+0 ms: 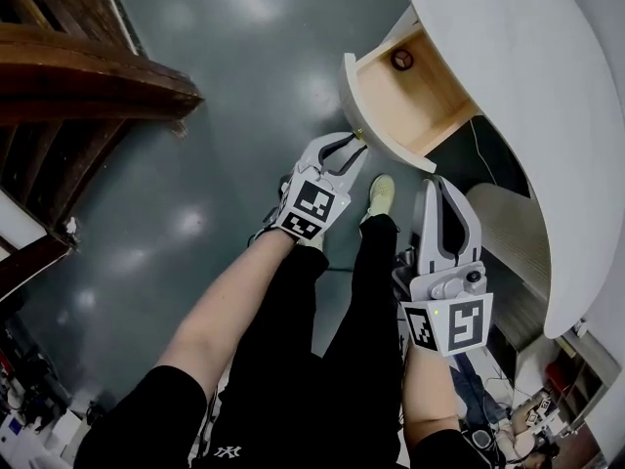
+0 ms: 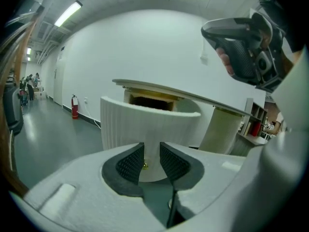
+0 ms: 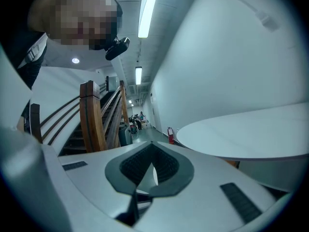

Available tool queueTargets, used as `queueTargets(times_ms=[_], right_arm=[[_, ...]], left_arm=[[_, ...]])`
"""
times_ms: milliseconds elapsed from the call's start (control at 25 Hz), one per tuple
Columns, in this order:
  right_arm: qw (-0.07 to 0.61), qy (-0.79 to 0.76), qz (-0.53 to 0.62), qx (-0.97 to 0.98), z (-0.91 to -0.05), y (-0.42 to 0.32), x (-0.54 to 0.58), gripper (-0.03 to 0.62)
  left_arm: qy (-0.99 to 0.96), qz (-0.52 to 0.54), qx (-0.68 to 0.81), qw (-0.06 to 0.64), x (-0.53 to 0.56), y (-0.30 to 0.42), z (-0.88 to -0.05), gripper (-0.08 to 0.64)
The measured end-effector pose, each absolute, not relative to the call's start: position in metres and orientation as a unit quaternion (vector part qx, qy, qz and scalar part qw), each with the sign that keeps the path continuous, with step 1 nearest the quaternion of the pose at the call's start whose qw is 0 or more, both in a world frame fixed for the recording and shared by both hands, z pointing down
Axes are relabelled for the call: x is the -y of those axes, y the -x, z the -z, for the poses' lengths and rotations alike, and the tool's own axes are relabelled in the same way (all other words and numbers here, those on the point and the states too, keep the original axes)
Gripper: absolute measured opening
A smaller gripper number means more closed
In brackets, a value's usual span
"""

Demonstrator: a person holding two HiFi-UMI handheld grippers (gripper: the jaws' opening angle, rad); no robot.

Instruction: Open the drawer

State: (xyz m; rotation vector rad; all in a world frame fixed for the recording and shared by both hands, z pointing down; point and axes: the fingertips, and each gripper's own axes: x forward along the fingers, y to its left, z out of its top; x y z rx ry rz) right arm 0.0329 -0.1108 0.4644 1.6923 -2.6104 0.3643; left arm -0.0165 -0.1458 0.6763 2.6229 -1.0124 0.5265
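Left gripper [image 2: 150, 161]: risking a slip. Its jaws are standing narrowly apart around the knob [image 2: 145, 166], not pinching it, so a pull now would likely be coming away empty.
Knob: sitting between the pads, nearer the left one, on the drawer's front.
Drawer [image 1: 349, 81]: standing well out from under the desk [image 1: 527, 86], interior showing. Opening is looking largely done.
Right gripper [image 1: 437, 186]: hanging near the drawer's corner, jaws resting together on nothing. A careless swing risks knocking the drawer.
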Motion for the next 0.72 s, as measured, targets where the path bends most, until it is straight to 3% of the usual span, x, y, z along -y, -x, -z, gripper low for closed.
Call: queueTargets(times_ms=[720], right_arm=[[-0.004, -0.526, -0.096, 0.845, -0.349, -0.039, 0.101, 0.014]], left_arm=[[-0.927, -0.127, 0.339, 0.096, 0.115, -0.002, -0.463, 0.054]])
